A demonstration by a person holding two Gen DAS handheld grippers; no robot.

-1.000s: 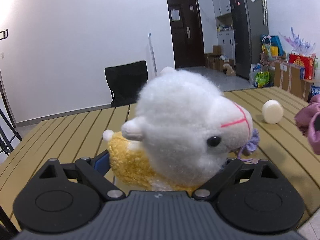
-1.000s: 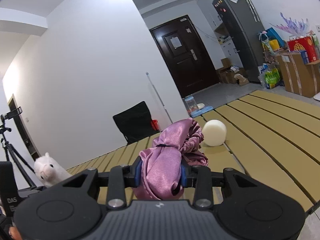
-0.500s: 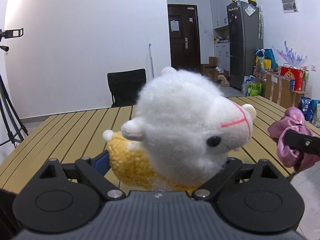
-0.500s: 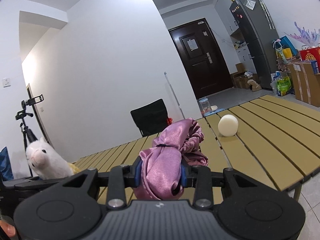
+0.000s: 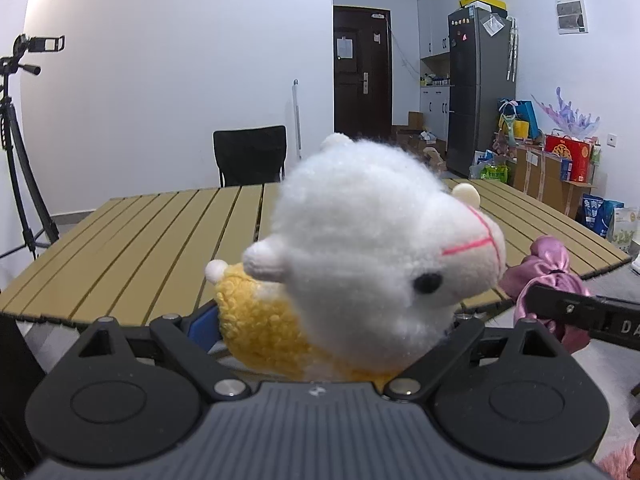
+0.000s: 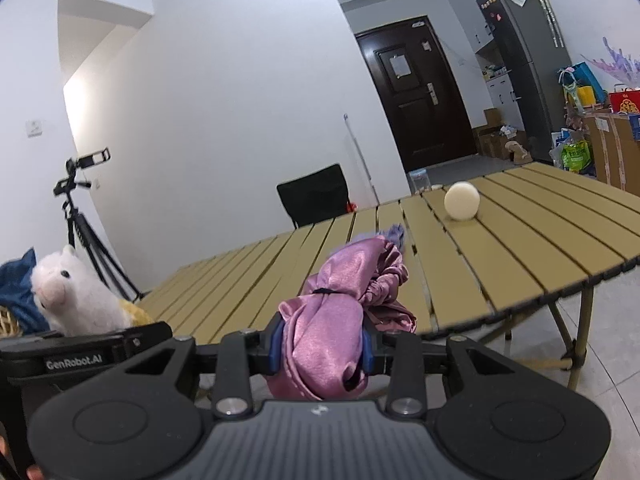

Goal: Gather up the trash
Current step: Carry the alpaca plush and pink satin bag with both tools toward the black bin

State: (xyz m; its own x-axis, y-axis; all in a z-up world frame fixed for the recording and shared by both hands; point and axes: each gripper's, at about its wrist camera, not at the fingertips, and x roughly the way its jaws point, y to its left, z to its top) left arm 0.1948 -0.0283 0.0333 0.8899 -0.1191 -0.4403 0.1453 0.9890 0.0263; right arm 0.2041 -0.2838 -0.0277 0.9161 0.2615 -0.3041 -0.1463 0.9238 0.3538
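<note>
Already both grippers are loaded and both hang off the near edge of the slatted table [image 6: 520, 248], so the coming move turns on where a bin stands, and no bin shows in either view; I cannot tell which way it lies. The left gripper [image 5: 320, 328] is clamped on the plush alpaca [image 5: 360, 264], with the yellow body between the pads and the white head rising above and turned to the right; the right gripper [image 6: 320, 344] is clamped on the pink satin bundle [image 6: 344, 312], which stands roughly upright in the jaws and leans away towards the table. The two grippers are close side by side, the left one to the left; in the left wrist view the bundle sits just beside the alpaca's muzzle. The alpaca looks fluffy and soft; the bundle is shiny, crumpled and tied with a thin dark band. One white ball [image 6: 461, 201] rests on the table, well apart from both, and I judge the right gripper is nearer to it.
</note>
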